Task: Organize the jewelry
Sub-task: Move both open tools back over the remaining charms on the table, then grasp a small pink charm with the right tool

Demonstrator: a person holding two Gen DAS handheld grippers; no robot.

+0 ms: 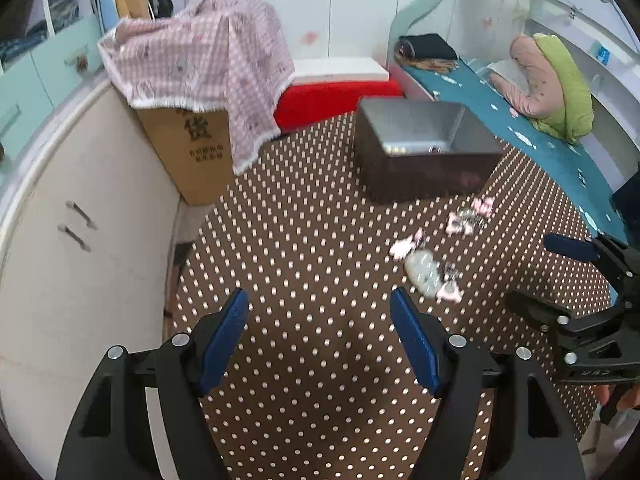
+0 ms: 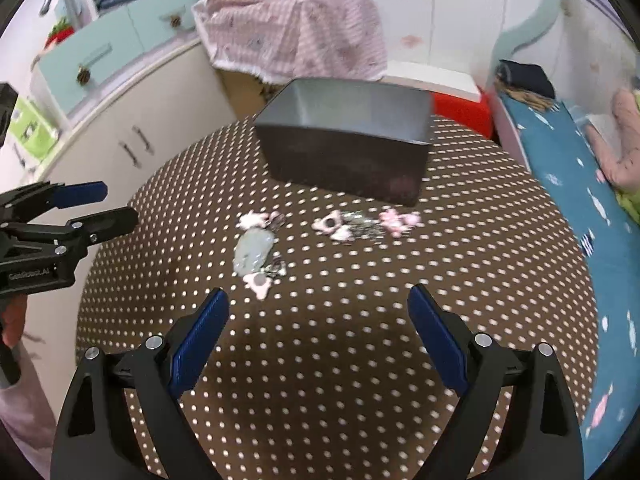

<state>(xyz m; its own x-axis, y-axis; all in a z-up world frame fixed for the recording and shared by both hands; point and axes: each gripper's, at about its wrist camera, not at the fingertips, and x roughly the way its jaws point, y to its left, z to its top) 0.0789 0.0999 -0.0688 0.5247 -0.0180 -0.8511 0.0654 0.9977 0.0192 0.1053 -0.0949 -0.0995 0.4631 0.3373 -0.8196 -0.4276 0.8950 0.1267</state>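
Hard to see: the jewelry (image 2: 320, 236) is blurry; it looks like pink bows, a clear bag and shiny bits.
Jewelry spot: on the dotted table (image 2: 320, 360), just in front of the dark box (image 2: 344, 160).
Jewelry line: spread sideways across the right view.
Box: top open, inside mostly hidden.
Left gripper (image 1: 320, 340): wide open, holds nothing.
Right gripper (image 2: 318, 332): wide open, holds nothing.

Scattered pink jewelry (image 2: 332, 228) beside open box (image 2: 344, 148)
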